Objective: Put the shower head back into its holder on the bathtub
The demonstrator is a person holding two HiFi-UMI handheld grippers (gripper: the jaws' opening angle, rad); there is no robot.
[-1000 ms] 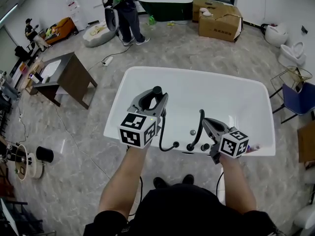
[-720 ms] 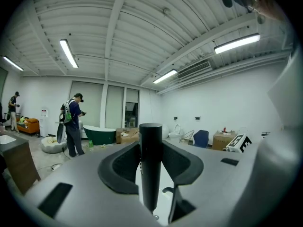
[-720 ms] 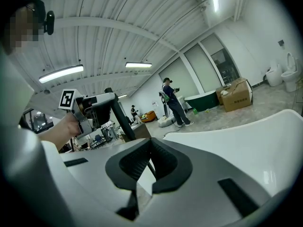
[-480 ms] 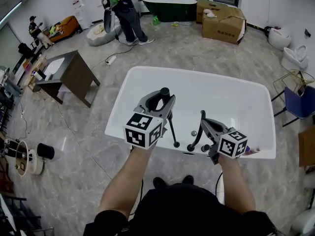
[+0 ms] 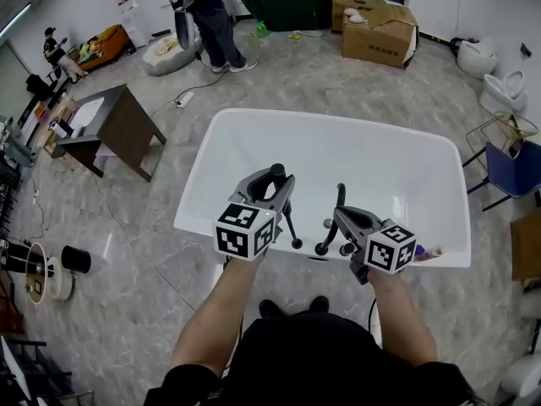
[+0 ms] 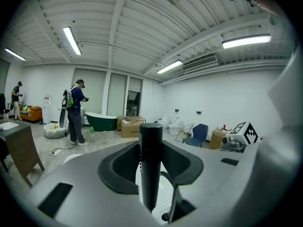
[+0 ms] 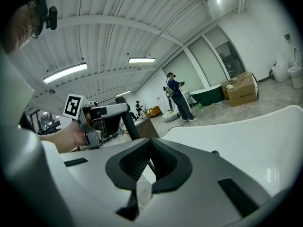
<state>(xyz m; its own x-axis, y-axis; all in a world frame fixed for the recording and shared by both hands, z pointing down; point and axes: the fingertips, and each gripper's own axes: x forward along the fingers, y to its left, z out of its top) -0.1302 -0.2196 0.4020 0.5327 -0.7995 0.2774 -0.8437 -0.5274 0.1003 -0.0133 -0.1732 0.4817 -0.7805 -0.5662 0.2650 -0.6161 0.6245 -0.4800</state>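
The black shower head [image 5: 277, 174] stands upright between the pads of my left gripper [image 5: 274, 186], which is shut on its handle [image 6: 151, 145]. It hangs over the near inside edge of the white bathtub [image 5: 203, 184]. Its thin black hose [image 5: 290, 227] runs down to a fitting on the near rim. My right gripper [image 5: 338, 216] is shut, tips against a curved black spout [image 5: 337, 200] on the same rim. Whether it clamps the spout cannot be told. In the right gripper view its jaws [image 7: 150, 162] meet, and the left gripper [image 7: 102, 115] shows at the left.
Round black knobs [image 5: 331, 224] sit on the near rim by the spout. A dark table [image 5: 127, 125] stands left of the tub and a blue chair [image 5: 516, 167] to its right. A person [image 5: 207, 15], a green tub [image 5: 283, 7] and cardboard boxes [image 5: 380, 28] are at the back.
My left gripper has come down and nearer the front rim with the shower head. The hose, looped a second ago, now hangs almost straight. The right gripper has hardly moved.
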